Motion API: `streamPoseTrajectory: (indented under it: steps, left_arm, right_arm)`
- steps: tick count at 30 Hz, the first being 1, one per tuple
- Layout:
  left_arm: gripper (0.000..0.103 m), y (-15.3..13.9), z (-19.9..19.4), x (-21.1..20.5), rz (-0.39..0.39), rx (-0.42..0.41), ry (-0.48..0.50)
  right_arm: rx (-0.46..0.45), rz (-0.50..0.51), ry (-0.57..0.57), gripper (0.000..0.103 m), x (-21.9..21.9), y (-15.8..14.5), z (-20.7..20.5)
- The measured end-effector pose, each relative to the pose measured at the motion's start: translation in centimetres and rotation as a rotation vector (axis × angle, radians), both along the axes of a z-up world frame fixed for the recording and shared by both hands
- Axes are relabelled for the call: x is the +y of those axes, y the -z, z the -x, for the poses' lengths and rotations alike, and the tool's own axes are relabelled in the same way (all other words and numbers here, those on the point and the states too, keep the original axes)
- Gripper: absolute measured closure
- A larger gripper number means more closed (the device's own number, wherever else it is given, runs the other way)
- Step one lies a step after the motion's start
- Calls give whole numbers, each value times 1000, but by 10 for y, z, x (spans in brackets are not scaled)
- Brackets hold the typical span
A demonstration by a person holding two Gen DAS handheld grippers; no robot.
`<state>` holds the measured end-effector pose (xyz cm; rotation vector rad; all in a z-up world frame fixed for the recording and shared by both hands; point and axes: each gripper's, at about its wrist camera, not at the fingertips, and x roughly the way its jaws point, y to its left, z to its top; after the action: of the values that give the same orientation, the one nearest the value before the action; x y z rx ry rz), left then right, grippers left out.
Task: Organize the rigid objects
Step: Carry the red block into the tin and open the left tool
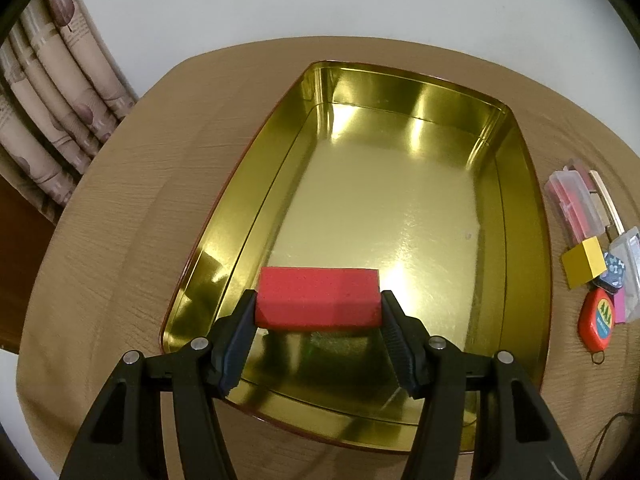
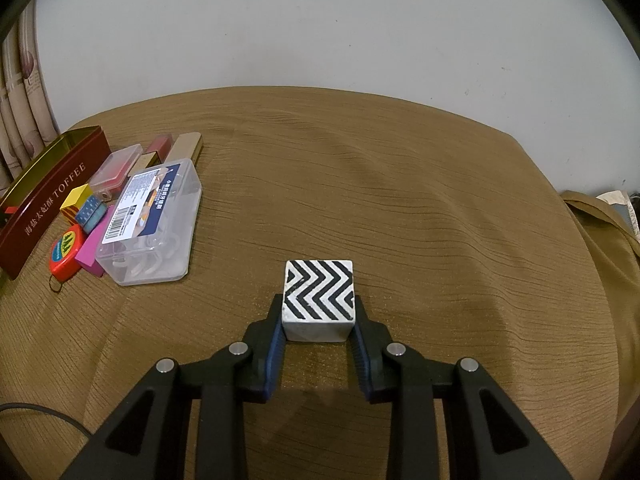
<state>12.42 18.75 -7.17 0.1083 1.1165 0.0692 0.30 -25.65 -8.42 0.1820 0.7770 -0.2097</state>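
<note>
My left gripper [image 1: 318, 306] is shut on a red block [image 1: 317, 297], held by its ends above the near part of a shiny gold tin [image 1: 224, 240]. The tin holds nothing else. My right gripper [image 2: 319, 312] is shut on a white cube with black zigzag stripes [image 2: 319, 296], just above the brown tablecloth [image 2: 400, 200]. The tin's dark red "TOFFEE" side [image 2: 48, 204] shows at the far left of the right wrist view.
Beside the tin lies a cluster: a clear plastic box [image 2: 154, 222], a yellow cube [image 1: 584, 262], an orange tape measure [image 1: 596, 320], a pink block [image 2: 94, 252], a blue patterned piece [image 2: 90, 210], a small pink case [image 2: 116, 170] and gold bars [image 2: 184, 148]. Curtains [image 1: 52, 100] hang left.
</note>
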Motion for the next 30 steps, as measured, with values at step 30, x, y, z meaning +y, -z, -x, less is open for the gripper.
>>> streamPoseTrajectory:
  steps: [30]
  left_arm:
    - [36,-57,32,22,10,-147,-75]
  right_arm:
    - [20,36,26,73,4,-1,-1]
